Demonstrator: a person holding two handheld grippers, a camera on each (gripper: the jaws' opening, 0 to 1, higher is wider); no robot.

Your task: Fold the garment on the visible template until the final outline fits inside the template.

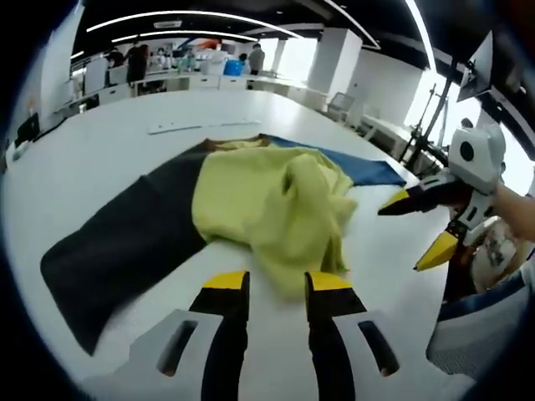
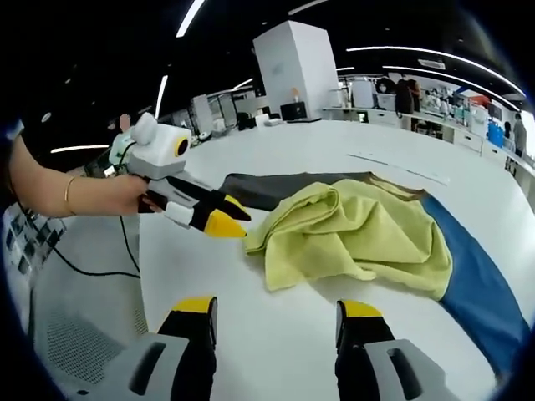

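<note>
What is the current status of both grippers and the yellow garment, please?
Left gripper open, at the crumpled yellow cloth garment. Right gripper open, empty. Garment bunched, unfolded, over the dark-and-blue flat template on the white table. Nothing in the way.

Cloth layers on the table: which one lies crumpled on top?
The yellow garment, bunched in folds; the dark cloth and blue cloth lie flat beneath it.

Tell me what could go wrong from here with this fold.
The yellow garment lies bunched, so a grab may catch several layers and fold crooked. It covers the seam between the dark and blue template halves, so the outline is hard to judge. Both grippers, left and right, are open close beside the cloth; a low approach might drag the garment or template across the table.
</note>
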